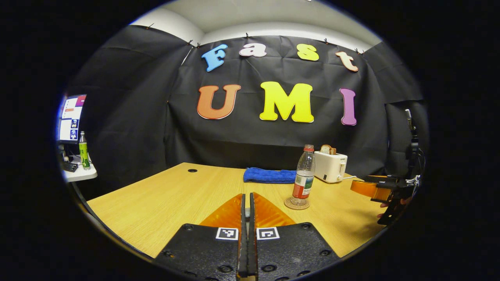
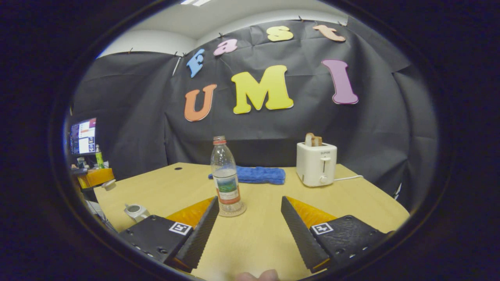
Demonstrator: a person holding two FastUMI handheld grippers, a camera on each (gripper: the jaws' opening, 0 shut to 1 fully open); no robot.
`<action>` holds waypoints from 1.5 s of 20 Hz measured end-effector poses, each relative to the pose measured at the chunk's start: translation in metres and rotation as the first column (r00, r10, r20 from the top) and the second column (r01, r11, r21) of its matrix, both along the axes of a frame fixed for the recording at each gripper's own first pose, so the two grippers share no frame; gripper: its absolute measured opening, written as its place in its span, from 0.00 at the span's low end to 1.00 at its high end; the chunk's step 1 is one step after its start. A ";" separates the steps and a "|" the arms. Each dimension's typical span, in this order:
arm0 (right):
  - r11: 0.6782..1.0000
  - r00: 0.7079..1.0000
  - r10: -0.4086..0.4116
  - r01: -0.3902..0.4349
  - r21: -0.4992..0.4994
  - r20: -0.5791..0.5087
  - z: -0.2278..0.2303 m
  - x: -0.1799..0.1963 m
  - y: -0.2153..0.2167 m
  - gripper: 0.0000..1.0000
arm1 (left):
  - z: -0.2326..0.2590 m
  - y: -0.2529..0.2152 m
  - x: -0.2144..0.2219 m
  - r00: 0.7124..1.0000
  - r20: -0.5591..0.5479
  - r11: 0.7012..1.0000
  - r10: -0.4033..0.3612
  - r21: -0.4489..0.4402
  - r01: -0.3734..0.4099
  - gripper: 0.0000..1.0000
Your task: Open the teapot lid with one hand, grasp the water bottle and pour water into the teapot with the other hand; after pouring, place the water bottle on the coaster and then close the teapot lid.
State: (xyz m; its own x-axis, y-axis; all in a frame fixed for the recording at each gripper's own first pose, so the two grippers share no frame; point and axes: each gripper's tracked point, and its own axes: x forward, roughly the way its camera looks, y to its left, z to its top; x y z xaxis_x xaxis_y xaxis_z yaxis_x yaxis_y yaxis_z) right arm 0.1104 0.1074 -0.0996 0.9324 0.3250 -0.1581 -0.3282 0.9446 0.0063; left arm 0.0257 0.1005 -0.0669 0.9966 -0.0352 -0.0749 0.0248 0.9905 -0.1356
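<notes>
Water bottle [image 1: 304, 176] upright on a round coaster [image 1: 297, 204] on the wooden desk [image 1: 175, 199], cap on. Behind it lie a blue cloth [image 1: 269, 175] and a white toaster [image 1: 330, 166] holding bread. Left gripper [image 1: 247, 203]: jaws clenched together, holding nothing, above the desk. Right gripper [image 2: 248, 207]: jaws released and spread wide, empty, with the bottle just beyond its left finger. A teapot-like object [image 2: 136, 211] sits at the desk's left edge in the right gripper view, too small to tell.

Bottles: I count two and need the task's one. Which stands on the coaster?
The clear water bottle with the red cap, on the coaster mid-table. The green bottle stands on the side desk.
</notes>
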 end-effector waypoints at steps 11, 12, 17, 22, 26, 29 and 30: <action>0.994 0.991 -0.109 0.110 -0.008 0.071 0.003 -0.028 -0.053 0.95 | -0.045 -0.013 0.020 0.998 -0.070 1.000 0.000 0.004 0.001 0.03; 0.994 0.991 -0.112 0.113 -0.007 0.068 0.003 -0.028 -0.054 0.95 | -0.048 -0.013 0.020 0.997 -0.075 1.000 0.000 -0.001 0.000 0.03; 0.993 0.992 -0.112 0.113 -0.013 0.062 -0.001 -0.031 -0.056 0.95 | -0.055 -0.017 0.020 0.996 -0.084 1.000 -0.012 -0.016 0.010 0.03; 0.992 0.990 -0.121 0.123 -0.017 0.070 0.000 -0.035 -0.061 0.95 | -0.061 -0.016 0.021 0.996 -0.092 1.000 0.006 0.024 -0.003 0.03; 0.992 0.989 -0.125 0.127 -0.013 0.074 0.001 -0.035 -0.063 0.95 | -0.062 -0.017 0.023 0.995 -0.091 0.999 0.035 0.030 -0.032 0.06; 0.991 0.988 -0.131 0.132 -0.012 0.079 0.003 -0.039 -0.065 0.95 | -0.054 -0.018 0.022 0.996 -0.076 0.998 0.048 0.054 -0.044 0.50; 0.991 0.987 -0.135 0.137 -0.009 0.083 0.006 -0.040 -0.067 0.95 | -0.053 -0.018 0.020 0.996 -0.064 0.996 0.060 0.068 -0.056 0.75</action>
State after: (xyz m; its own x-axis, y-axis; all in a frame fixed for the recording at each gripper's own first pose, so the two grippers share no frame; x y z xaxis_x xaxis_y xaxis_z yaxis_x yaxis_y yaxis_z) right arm 0.0700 0.0401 -0.0935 0.9778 0.1925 -0.0826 -0.1955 0.9803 -0.0294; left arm 0.0458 0.0825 -0.1195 0.9896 0.0296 -0.1409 -0.0397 0.9968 -0.0690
